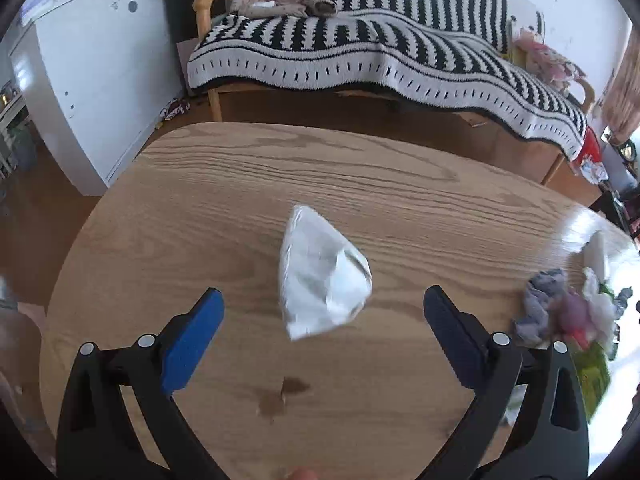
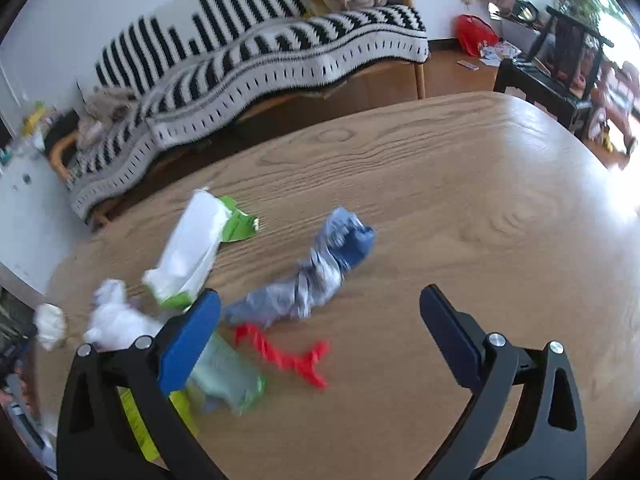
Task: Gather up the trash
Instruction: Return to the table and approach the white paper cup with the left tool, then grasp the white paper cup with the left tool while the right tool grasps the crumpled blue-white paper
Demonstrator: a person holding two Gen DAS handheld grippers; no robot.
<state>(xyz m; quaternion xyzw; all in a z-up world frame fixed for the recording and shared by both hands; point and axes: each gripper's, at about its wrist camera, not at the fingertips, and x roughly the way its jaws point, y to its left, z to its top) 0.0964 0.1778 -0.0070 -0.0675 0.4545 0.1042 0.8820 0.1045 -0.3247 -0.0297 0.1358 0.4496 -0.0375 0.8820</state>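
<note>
Your left gripper (image 1: 323, 300) gapes around the crumpled silver foil wrapper (image 1: 322, 276) at frame centre; your right gripper (image 2: 320, 300) gapes too, above the twisted blue-grey plastic bag (image 2: 316, 276).

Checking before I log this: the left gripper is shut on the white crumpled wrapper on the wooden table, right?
Not quite. The left gripper is open, with the white crumpled wrapper lying between its spread fingers on the wooden table, ungripped. The left wrist view shows this.

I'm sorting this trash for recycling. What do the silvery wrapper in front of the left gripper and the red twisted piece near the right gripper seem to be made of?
The silvery wrapper looks like metallised foil or plastic film: glossy, with sharp creases catching light. The red twisted piece looks like thin plastic wound into a cord, though blur leaves paper possible.
</note>
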